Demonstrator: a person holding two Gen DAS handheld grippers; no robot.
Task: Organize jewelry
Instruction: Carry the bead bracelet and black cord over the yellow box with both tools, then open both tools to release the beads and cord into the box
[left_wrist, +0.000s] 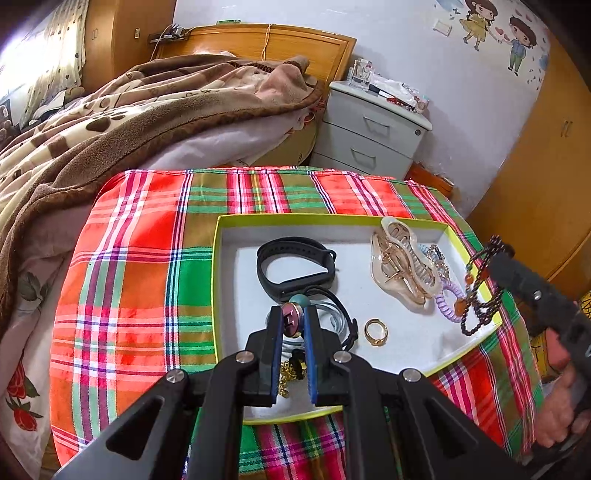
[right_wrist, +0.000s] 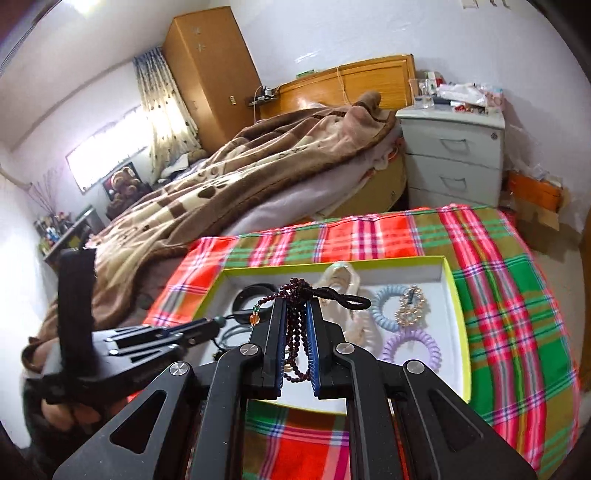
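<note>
Here the dark bead strand (right_wrist: 295, 325) hangs clamped inside the right claw (right_wrist: 295, 306) (over the tray (right_wrist: 456, 295)).

Dark bead strand (right_wrist: 295, 332) dangling over the tray's (left_wrist: 229, 236) 3 o'clock edge; black band (left_wrist: 295, 266) at 12, gold ring (left_wrist: 376, 331) near centre.

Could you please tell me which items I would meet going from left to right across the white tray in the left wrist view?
Black rubber wristband → small gold ring → translucent beige hair claw clip → lilac spiral hair tie → dark beaded string with orange beads, hanging from the right gripper over the tray's right edge.
</note>
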